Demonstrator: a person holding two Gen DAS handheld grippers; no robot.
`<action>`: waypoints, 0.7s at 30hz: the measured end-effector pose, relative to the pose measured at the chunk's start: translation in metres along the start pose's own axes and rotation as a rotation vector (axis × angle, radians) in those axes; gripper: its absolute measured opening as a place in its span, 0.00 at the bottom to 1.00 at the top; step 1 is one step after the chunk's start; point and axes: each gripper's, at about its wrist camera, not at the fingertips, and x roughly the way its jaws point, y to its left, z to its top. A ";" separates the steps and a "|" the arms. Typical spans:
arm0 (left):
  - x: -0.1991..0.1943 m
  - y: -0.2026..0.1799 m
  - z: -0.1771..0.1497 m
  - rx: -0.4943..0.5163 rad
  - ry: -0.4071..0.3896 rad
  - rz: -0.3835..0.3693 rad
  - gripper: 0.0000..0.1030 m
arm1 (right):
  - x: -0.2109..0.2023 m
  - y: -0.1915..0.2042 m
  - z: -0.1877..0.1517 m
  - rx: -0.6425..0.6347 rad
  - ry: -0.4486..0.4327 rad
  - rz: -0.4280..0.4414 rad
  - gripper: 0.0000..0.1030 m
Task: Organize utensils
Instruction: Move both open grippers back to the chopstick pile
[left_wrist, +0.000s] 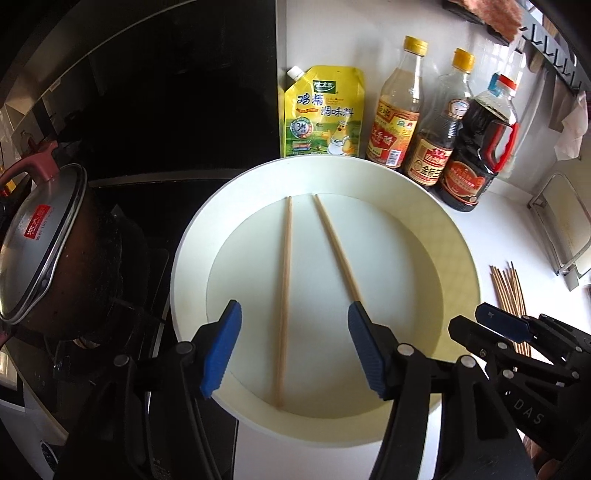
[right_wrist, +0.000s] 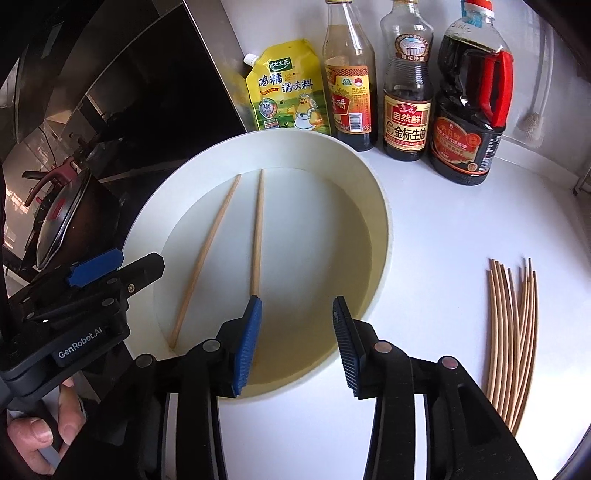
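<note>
A round white tray (left_wrist: 458, 236) (right_wrist: 373, 184) sits on the white counter. Two wooden chopsticks lie in it: one (left_wrist: 284, 295) (right_wrist: 207, 254) on the left, the other (left_wrist: 336, 247) (right_wrist: 258, 229) to its right. A bundle of several more chopsticks (left_wrist: 508, 291) (right_wrist: 513, 332) lies on the counter right of the tray. My left gripper (left_wrist: 293, 347) is open and empty over the tray's near part, its fingers on either side of the left chopstick. My right gripper (right_wrist: 297, 343) is open and empty over the tray's near right edge; it also shows in the left wrist view (left_wrist: 502, 325).
A yellow seasoning pouch (left_wrist: 321, 114) (right_wrist: 288, 92) and three sauce bottles (left_wrist: 436, 147) (right_wrist: 406, 103) stand behind the tray. A lidded pot (left_wrist: 44, 240) sits on the stove at the left. A metal rack (left_wrist: 561, 225) stands at the right.
</note>
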 end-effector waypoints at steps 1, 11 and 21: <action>-0.003 -0.003 -0.001 0.001 -0.002 -0.004 0.58 | -0.004 -0.002 -0.002 0.001 -0.003 -0.002 0.38; -0.020 -0.038 -0.015 0.020 -0.005 -0.032 0.66 | -0.039 -0.041 -0.028 0.032 -0.017 -0.025 0.44; -0.028 -0.100 -0.032 0.072 0.006 -0.107 0.70 | -0.069 -0.109 -0.067 0.124 -0.032 -0.088 0.51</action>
